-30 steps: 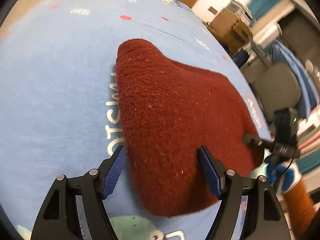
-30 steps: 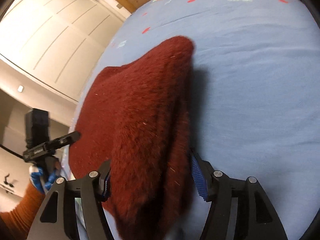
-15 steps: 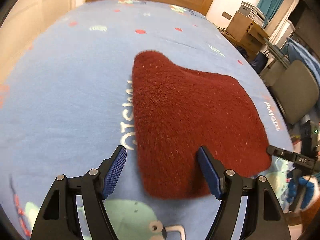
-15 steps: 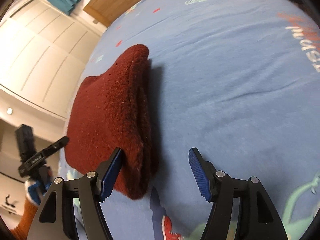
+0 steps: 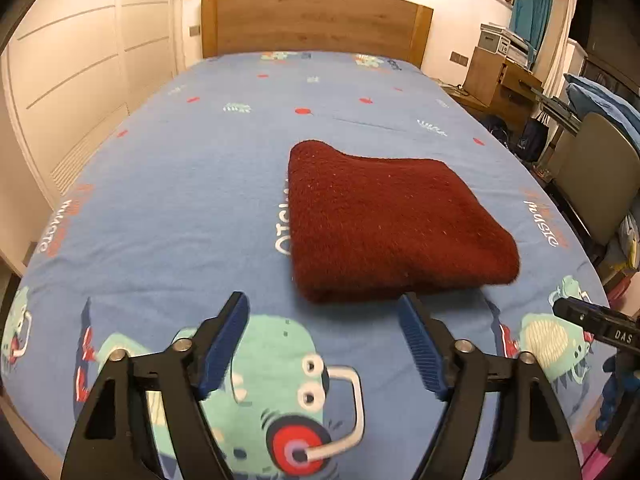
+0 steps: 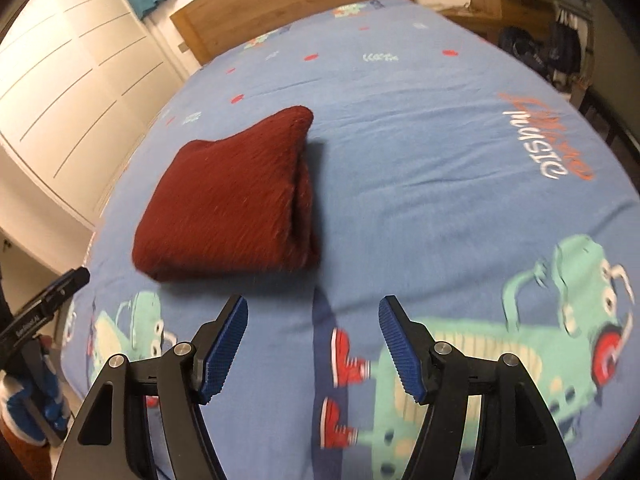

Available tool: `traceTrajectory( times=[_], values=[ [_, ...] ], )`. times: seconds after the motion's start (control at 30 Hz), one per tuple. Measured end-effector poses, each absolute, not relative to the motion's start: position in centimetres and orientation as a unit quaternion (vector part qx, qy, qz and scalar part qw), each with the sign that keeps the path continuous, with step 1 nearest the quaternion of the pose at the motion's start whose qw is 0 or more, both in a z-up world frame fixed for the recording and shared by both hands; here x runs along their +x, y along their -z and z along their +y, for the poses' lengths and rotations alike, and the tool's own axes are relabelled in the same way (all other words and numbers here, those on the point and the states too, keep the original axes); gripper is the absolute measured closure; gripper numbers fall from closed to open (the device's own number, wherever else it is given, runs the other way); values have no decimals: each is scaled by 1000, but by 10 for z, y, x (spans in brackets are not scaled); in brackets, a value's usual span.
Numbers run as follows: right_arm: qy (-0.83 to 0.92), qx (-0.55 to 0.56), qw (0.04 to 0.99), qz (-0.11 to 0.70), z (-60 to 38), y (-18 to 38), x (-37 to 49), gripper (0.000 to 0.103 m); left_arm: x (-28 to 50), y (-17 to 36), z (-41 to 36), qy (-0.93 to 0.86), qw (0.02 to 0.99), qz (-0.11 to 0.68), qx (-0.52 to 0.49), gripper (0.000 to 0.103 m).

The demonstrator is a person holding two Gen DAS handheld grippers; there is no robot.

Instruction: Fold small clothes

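A blue bedsheet (image 5: 168, 184) printed with cartoon monsters covers the bed, running up to a wooden headboard (image 5: 312, 20). On it lies a folded dark-red fleece garment (image 5: 388, 220), flat and touched by neither gripper. The left gripper (image 5: 324, 312) hovers just short of its near edge, jaws widening with only sheet between them. The right gripper (image 6: 312, 312) hangs near the garment's front right corner (image 6: 308, 256), jaws apart and empty.
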State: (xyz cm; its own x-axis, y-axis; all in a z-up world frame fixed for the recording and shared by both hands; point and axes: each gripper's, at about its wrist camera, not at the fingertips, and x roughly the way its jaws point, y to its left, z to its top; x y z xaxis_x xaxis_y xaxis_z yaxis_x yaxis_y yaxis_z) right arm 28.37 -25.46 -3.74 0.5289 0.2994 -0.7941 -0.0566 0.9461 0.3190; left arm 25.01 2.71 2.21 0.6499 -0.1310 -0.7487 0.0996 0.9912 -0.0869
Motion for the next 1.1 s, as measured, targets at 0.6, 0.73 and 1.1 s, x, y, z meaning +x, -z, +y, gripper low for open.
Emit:
traceTrajectory(
  times=[0.6, 0.73, 1.1],
  values=[
    [-24, 63, 920, 386, -225, -17, 154, 21, 141, -41, 17, 51, 938, 342, 5, 2],
    [-5, 62, 926, 371, -225, -21, 139, 11, 128, -43, 19, 42, 942, 332, 12, 2],
    [24, 49, 938, 343, -229, -30, 109, 1, 105, -44, 21, 25, 949, 313, 5, 2]
  ],
)
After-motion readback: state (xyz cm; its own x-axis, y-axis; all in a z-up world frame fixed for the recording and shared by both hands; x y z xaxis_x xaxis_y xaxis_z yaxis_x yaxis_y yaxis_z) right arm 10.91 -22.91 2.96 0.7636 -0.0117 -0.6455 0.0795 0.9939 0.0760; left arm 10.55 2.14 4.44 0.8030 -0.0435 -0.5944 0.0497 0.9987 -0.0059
